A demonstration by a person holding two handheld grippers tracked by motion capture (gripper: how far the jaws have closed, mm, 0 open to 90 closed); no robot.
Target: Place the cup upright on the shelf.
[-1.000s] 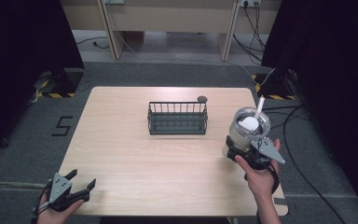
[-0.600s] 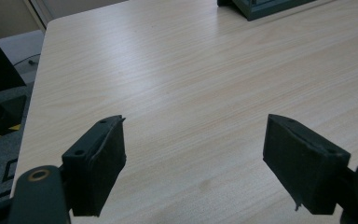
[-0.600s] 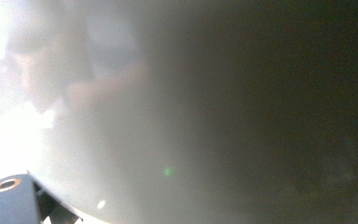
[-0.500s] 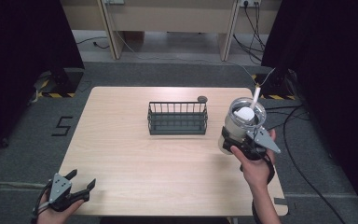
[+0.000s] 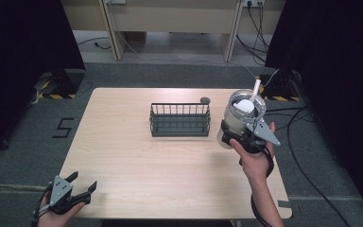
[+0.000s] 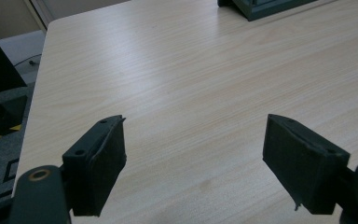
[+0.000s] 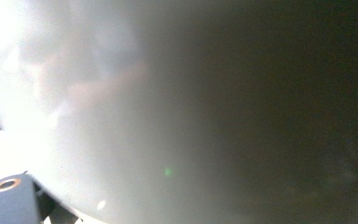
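Nearest to me, at the front left corner of the table (image 5: 137,175), my left gripper (image 5: 75,193) hangs just off the edge in my left hand (image 5: 52,215). Its 2 jaws are spread wide with nothing between them; in the left gripper view (image 6: 193,172) they frame bare wood, and a corner of the wire basket (image 6: 265,7) sits far off at the top.

Farther in, on the right side, my right hand (image 5: 255,158) holds the right gripper (image 5: 238,137) above the table, its grey 3-cornered plate pointing right. Its jaws are pinching the clear cup (image 5: 240,118) around the lower part of its wall. The cup stands close to upright, long axis vertical with the open mouth up and leaning slightly away from me. It is lifted over the right part of the table, just beside the right end of the basket (image 5: 179,120). A white straw (image 5: 254,91) sticks out of the mouth, slanting up and to the right, and something white lies inside. In the right gripper view the cup's wall (image 7: 168,116) is a pale blur pressed close to the lens.

Beyond the basket, near the far edge, lies 1 small dark round disc (image 5: 204,100).
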